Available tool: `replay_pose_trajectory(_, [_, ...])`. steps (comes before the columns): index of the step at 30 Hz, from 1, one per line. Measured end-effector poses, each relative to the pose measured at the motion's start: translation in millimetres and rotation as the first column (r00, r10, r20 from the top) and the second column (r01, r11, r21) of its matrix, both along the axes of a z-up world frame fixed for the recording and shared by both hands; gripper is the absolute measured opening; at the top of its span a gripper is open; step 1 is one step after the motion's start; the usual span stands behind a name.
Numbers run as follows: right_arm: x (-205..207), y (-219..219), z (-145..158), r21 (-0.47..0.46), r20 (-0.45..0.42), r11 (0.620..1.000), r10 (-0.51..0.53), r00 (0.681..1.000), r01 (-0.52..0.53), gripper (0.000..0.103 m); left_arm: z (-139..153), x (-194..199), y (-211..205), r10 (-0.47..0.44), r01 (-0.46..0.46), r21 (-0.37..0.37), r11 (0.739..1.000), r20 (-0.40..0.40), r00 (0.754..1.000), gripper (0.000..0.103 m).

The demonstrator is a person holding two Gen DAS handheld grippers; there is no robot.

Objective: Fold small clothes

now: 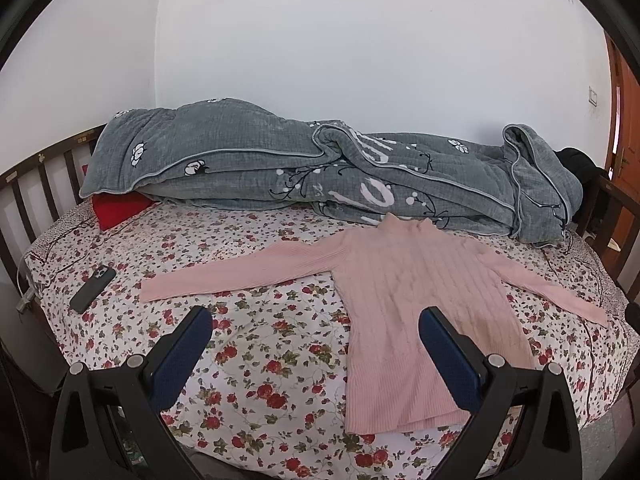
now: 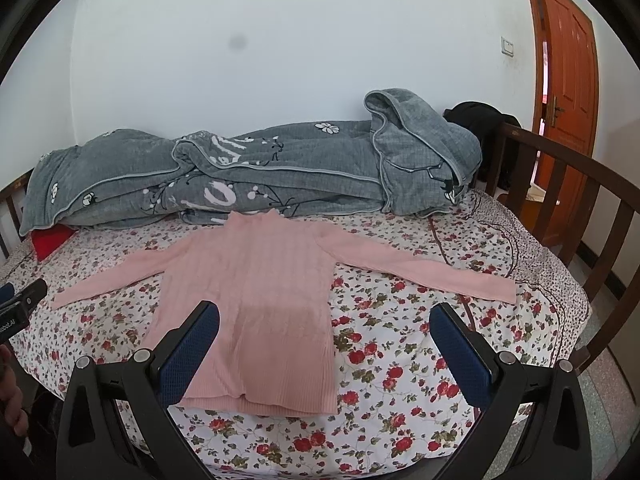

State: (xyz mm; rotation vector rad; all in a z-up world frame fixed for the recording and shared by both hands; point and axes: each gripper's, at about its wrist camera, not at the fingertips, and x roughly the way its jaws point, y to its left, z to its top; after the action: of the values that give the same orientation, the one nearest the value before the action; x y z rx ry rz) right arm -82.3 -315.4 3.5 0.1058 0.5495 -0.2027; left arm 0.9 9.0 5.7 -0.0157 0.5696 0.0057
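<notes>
Both the left gripper [image 1: 316, 322] and the right gripper [image 2: 328, 318] hover with fingers wide apart and empty above the sweater [image 2: 256, 292], spread flat on the bed [image 2: 400, 360]; light, limp knit, probably best pinched at a cuff or hem corner.

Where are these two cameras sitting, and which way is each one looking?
Left wrist view: it rides on the left gripper, above the near edge of the bed, facing the wall; its two open blue-padded fingers frame the bedsheet and the pink sweater.
Right wrist view: it rides on the right gripper, further right, facing the same wall; its open fingers show, and the left gripper shows at the left edge.
Shared: the sweater, the grey quilt and the wooden door.
</notes>
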Motion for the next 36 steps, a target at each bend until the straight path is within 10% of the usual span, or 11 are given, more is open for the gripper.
replay_pose_trajectory(36, [21.4, -7.2, -4.3, 0.027, 0.001, 0.999, 0.028, 1.0, -0.028, 0.103, -18.9, 34.4, 19.8, 0.041, -0.043, -0.038, 0.998, -0.049, 0.998, 0.099])
